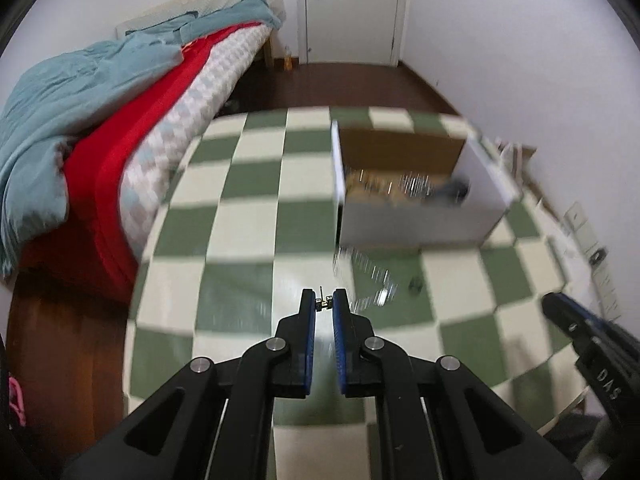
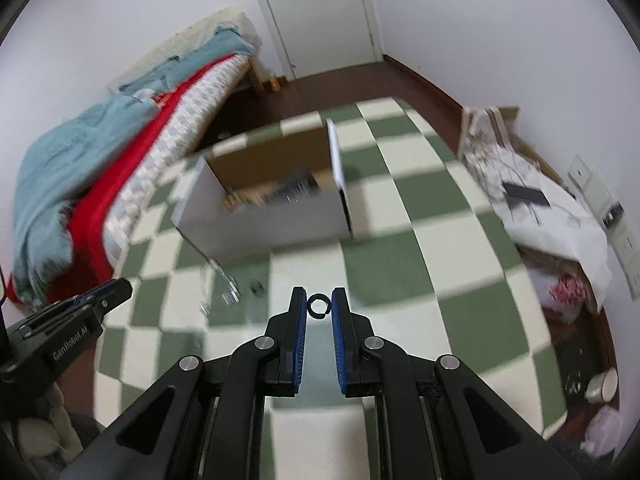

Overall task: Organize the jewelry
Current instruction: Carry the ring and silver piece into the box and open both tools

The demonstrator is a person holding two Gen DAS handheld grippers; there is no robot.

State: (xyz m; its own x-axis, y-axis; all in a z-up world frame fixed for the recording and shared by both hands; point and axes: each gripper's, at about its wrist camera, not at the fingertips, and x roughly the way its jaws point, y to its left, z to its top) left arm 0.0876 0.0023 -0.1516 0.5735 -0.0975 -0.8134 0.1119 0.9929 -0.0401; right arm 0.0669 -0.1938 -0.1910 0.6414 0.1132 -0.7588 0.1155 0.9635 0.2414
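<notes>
Both grippers were loaded. Your left gripper (image 1: 324,302) pinched a tiny gold earring (image 1: 323,301) at the very fingertips, its post standing up between the blue pads (image 1: 310,344). Your right gripper (image 2: 319,305) clamped a small dark ring (image 2: 319,305), likewise at the tips. The white box (image 1: 416,216), open-topped with a brown lining and jewelry already lying inside, stood ahead on the green-and-cream checkered cloth (image 1: 248,240). A silver chain (image 1: 368,276) and a small dark piece (image 1: 416,285) lay loose on the cloth in front of the box, near the left gripper. The step in hand was probably carrying each piece to the box. Such shallow grips tolerated little: you needed steady pressure, slow travel given the blurred surroundings, and release low inside the box, one gripper at a time.
</notes>
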